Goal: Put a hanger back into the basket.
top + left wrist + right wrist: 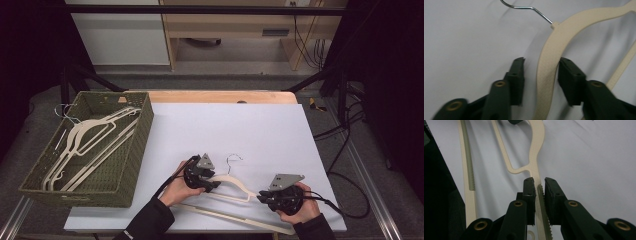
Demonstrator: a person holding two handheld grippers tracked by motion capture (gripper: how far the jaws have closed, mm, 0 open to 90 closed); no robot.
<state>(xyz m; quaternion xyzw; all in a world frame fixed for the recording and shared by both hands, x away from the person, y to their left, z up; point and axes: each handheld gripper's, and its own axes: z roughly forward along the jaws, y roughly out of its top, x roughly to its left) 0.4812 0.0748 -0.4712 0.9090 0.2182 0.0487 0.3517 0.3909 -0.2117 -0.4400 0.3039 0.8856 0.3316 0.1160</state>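
A woven olive-green basket (131,150) sits at the left side of the table, partly over the edge of the white sheet (240,135) that covers most of the tabletop. Several cream hangers (85,142) lie stacked inside the basket, their wire hooks (64,111) poking out over its far left rim. A strip of bare wooden tabletop (220,96) shows beyond the far edge of the sheet. Behind the table stand a white cabinet (120,35) and a light wooden desk (235,25), with black cables (307,47) hanging beside it. More black cables (345,130) trail over the floor to the right of the table.
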